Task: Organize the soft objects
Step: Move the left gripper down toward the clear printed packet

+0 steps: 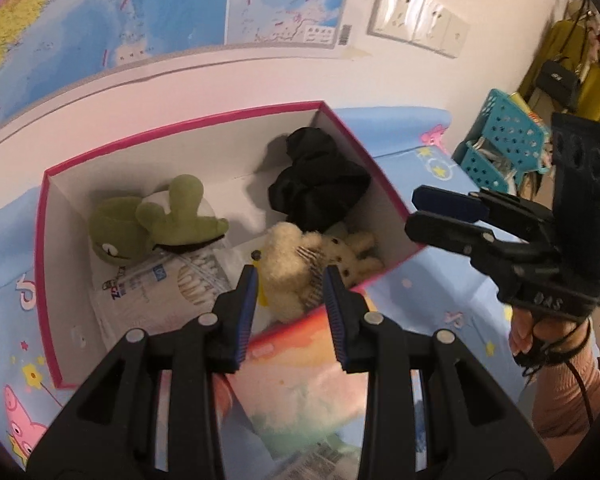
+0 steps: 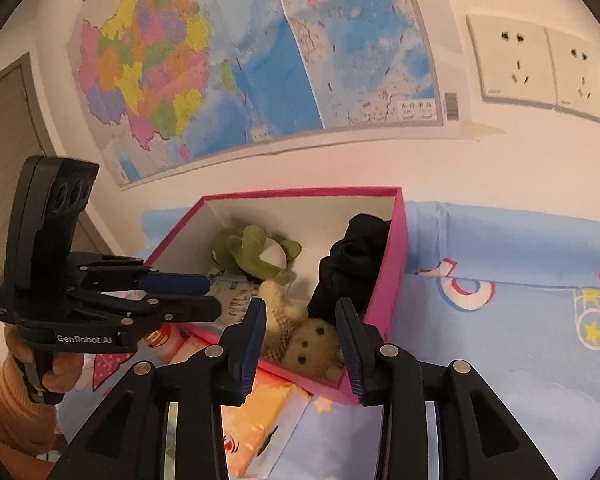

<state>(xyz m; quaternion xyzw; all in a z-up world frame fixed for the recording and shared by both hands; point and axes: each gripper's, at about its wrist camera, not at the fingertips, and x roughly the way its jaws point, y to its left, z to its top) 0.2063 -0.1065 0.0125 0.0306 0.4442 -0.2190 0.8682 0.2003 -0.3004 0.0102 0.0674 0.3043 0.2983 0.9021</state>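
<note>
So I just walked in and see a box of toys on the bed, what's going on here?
A person is tidying soft things into a pink box on a cartoon bedsheet, a handheld gripper in each hand. Inside lie a green frog plush, a cream teddy bear, a black cloth bundle and a plastic packet. The left gripper and right gripper hover at the box's near edge, both open, holding nothing.

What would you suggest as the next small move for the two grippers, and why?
Probably draw both away from the pink box. The frog, black cloth and teddy bear already lie inside, and the left gripper and right gripper both look empty.
</note>
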